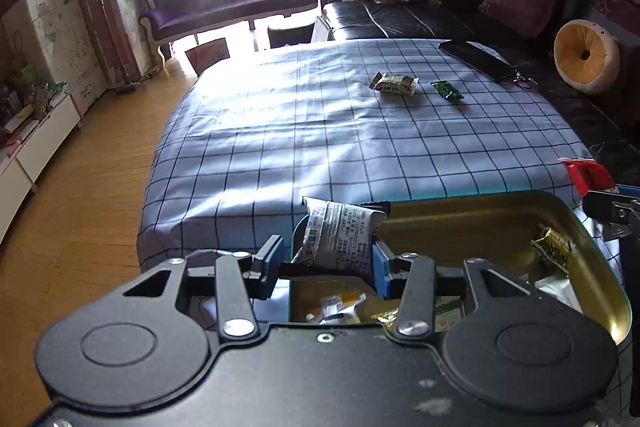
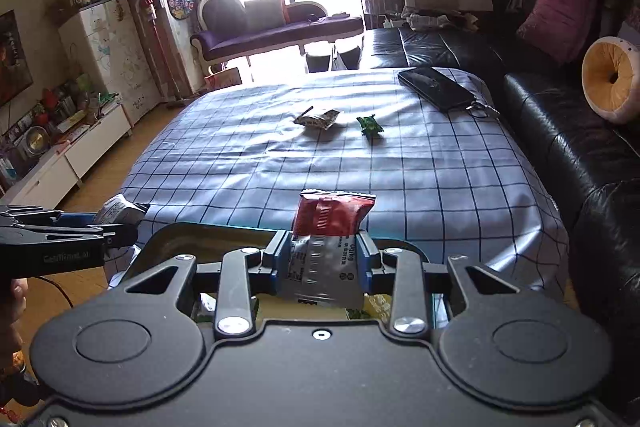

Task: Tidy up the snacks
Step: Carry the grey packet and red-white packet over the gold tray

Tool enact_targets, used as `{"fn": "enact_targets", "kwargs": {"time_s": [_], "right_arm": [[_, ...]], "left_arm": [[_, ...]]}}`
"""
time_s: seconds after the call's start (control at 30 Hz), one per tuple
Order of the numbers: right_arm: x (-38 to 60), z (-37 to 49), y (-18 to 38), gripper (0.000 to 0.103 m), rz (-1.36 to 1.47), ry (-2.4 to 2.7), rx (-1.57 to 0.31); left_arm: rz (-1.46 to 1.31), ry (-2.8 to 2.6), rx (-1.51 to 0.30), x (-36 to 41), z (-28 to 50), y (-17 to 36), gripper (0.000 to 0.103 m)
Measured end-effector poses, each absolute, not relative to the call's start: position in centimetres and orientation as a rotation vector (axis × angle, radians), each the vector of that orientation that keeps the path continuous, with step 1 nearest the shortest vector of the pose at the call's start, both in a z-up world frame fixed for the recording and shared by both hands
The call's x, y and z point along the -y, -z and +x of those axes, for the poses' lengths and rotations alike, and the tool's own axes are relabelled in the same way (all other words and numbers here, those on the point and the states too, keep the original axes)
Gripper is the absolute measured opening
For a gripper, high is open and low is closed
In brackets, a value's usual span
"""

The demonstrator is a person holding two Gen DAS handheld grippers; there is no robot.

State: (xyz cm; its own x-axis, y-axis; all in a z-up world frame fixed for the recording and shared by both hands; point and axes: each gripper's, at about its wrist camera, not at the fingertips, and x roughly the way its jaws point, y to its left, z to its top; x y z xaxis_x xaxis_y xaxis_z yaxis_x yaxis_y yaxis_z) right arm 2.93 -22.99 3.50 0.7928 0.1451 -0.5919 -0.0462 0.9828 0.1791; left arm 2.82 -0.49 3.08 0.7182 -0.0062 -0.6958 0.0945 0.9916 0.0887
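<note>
My left gripper (image 1: 328, 257) stands open, and a white printed snack packet (image 1: 340, 235) rests against its right finger over the gold tin (image 1: 600, 259). The tin holds several small snack packets (image 1: 552, 251). My right gripper (image 2: 322, 259) is shut on a red and silver snack packet (image 2: 328, 227), held above the tin's rim (image 2: 208, 229). The left gripper with its white packet (image 2: 116, 211) shows at the left of the right wrist view. Two loose snacks lie far out on the checked cloth: a beige packet (image 1: 394, 83) (image 2: 318, 117) and a green packet (image 1: 447, 91) (image 2: 370, 126).
The blue checked cloth (image 1: 304, 139) covers the table. A black wallet with keys (image 1: 478, 61) (image 2: 438, 89) lies at the far right corner. A black leather sofa (image 2: 560, 131) runs along the right. Wood floor (image 1: 80, 211) and a white cabinet (image 1: 36, 143) are at left.
</note>
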Motion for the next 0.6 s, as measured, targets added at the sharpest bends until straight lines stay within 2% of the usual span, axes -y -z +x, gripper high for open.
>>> {"fn": "enact_targets", "kwargs": {"time_s": [0.23, 0.6], "right_arm": [[23.1, 0.9, -2.4, 0.044, 0.17, -0.081, -0.698], [21.7, 0.2, -1.5, 0.044, 0.151, -0.134, -0.738]], "left_arm": [[0.07, 0.038, -0.847, -0.6, 2.0, -1.4, 0.047], [0.098, 0.096, -0.842, 1.2, 2.5, -1.5, 0.048]]}}
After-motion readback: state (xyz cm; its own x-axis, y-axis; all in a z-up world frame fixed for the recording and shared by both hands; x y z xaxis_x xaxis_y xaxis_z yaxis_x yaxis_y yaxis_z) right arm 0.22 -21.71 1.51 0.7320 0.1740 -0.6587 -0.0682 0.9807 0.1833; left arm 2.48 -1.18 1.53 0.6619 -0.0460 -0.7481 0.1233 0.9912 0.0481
